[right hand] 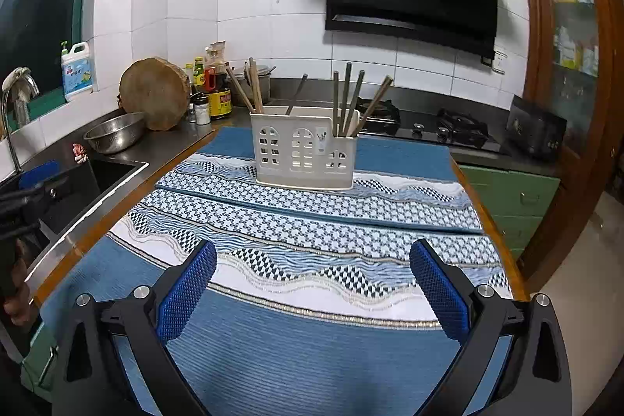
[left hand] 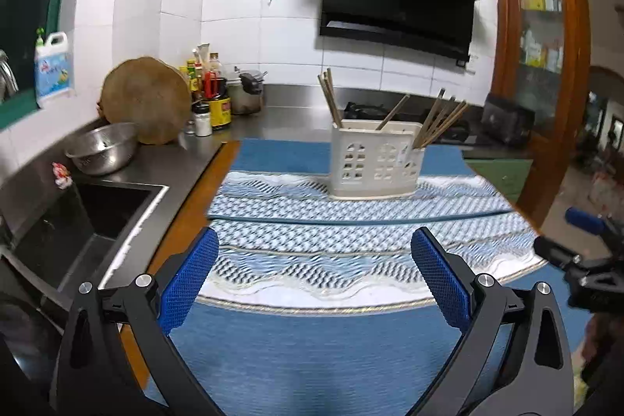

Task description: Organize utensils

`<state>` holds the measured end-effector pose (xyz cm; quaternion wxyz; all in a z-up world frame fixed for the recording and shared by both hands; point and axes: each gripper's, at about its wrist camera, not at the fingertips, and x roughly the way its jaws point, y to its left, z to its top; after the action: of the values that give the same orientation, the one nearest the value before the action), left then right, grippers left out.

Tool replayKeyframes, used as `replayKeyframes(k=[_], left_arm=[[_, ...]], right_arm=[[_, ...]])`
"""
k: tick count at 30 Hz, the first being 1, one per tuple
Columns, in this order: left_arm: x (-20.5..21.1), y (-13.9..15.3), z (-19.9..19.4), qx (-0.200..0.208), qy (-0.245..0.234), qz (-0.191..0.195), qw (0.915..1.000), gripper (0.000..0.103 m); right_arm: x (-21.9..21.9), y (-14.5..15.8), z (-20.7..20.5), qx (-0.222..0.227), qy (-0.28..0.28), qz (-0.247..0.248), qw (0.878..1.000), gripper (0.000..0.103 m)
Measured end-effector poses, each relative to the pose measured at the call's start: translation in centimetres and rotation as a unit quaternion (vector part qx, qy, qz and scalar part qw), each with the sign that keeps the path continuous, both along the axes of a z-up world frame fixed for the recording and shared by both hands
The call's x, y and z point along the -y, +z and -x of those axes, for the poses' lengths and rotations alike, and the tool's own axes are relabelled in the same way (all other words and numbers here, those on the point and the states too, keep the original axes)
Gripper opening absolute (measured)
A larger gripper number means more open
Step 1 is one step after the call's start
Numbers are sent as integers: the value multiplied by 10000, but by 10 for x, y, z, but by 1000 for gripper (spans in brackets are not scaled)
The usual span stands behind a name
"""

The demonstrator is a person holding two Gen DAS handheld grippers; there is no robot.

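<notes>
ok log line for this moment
left gripper open, empty | right gripper open, empty | chopsticks in holder | holder on mat

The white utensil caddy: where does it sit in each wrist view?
Left wrist: white utensil caddy stands right of centre, on the far part of the blue patterned mat.
Right wrist: caddy stands at centre, on the same mat.
Shared landmark: round wooden chopping block behind the steel bowl.

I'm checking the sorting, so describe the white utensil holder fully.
The holder is a white, plastic-looking box with arched window cutouts in its front wall and a lower section at its right end. It stands upright on the blue patterned mat. Brown chopsticks lean out at its left, darker ones at its right. Neither claw touches it.
</notes>
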<state>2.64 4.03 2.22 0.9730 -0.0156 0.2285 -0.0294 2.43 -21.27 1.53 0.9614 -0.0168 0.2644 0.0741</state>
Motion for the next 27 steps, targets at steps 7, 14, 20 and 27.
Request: replayKeyframes(k=[7, 14, 20, 27], left_arm=[[6, -7, 13, -32, -49, -235, 9997, 98], [6, -9, 17, -65, -164, -193, 9997, 98], [14, -16, 16, -164, -203, -350, 9990, 98], [15, -18, 16, -194, -250, -310, 9990, 98]], right_arm=[[5, -4, 12, -45, -97, -139, 9998, 96], [11, -6, 16, -75, -159, -225, 9996, 96], [10, -6, 17, -85, -147, -217, 9996, 96], [5, -6, 19, -50, -131, -132, 9998, 96]])
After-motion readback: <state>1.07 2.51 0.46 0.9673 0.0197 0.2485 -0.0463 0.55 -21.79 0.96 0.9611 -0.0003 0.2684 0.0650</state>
